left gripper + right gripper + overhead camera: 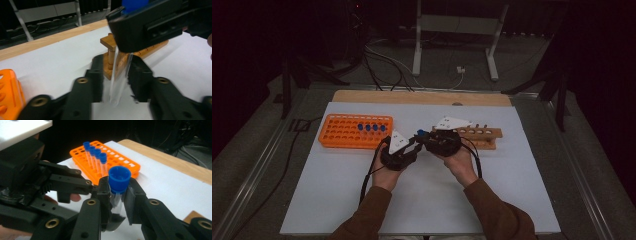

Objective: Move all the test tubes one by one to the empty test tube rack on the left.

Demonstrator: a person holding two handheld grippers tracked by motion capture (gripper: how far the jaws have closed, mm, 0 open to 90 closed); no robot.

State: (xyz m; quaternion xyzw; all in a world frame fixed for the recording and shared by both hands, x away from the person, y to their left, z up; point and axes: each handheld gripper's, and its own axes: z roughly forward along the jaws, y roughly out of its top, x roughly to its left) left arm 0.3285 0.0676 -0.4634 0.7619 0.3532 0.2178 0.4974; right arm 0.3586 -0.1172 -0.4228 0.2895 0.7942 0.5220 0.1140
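The right gripper [117,195] grips a blue-capped tube [117,192]. The left gripper [117,77] squeezes its bottom. From above, both hide the tube; the wooden rack [482,134] at three o'clock is half covered.

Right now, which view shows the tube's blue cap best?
The right gripper view: the cap is close and open-topped. The left gripper view shows a cropped blue edge; the high view, a blue speck.

A clear test tube [117,202] with a blue cap [119,179] stands nearly upright above the white table, clamped near both ends.
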